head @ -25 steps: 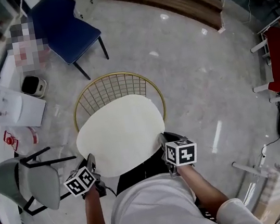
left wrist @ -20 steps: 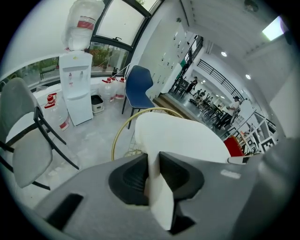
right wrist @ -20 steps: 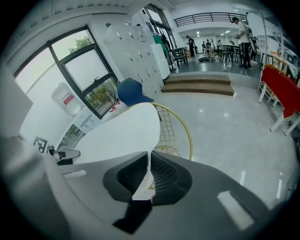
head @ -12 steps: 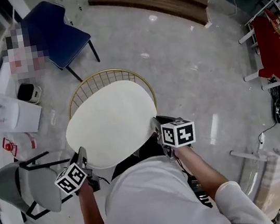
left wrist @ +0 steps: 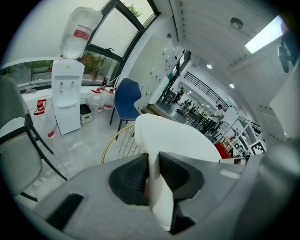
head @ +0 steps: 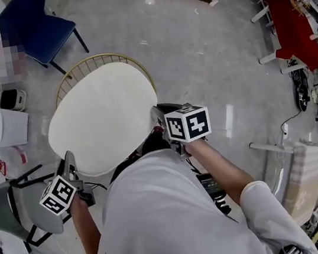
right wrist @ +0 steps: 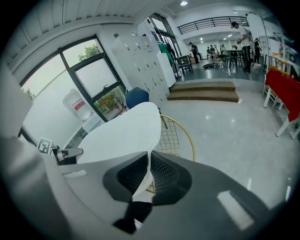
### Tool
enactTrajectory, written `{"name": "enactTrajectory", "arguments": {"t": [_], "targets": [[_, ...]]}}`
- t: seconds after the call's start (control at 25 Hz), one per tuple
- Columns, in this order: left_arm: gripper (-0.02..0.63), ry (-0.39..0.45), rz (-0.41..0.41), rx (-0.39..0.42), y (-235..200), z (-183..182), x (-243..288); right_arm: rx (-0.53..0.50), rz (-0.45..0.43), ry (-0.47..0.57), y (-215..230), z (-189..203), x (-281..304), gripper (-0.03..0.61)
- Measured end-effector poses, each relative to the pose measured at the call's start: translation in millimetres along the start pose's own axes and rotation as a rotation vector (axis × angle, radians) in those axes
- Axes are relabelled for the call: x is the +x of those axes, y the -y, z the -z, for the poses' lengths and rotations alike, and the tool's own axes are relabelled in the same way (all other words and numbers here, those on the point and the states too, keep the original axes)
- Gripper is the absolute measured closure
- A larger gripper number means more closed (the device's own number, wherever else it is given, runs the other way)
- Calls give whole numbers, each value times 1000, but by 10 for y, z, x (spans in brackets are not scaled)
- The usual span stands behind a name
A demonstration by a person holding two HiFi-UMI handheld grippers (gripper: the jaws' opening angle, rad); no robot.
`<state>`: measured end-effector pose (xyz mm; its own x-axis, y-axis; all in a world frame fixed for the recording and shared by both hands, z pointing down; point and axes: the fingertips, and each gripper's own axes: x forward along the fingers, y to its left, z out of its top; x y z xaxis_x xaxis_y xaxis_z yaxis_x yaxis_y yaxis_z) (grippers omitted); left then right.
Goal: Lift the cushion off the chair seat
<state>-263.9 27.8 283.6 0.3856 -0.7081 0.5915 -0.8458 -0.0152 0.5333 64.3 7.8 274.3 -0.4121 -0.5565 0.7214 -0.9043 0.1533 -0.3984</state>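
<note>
Fingers of the left gripper are clamped on the thick near edge of the cream cushion, at about 7 o'clock on its outline in the head view. Those of the right gripper pinch a thinner fold of its edge at about 4 o'clock. Between the two grips the cushion spreads over the gold wire chair, whose curved back rim peeks out at 12 o'clock; the seat beneath is hidden. A blue chair stands at 11 o'clock of the head view, a grey chair at 8 o'clock.
</note>
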Motion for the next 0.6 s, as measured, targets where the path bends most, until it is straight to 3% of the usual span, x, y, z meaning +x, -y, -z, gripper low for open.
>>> {"name": "enactTrajectory", "arguments": {"t": [0.6], "targets": [[545, 16, 42, 2, 105, 137, -176, 9, -13, 21, -17, 192, -198, 554]]}}
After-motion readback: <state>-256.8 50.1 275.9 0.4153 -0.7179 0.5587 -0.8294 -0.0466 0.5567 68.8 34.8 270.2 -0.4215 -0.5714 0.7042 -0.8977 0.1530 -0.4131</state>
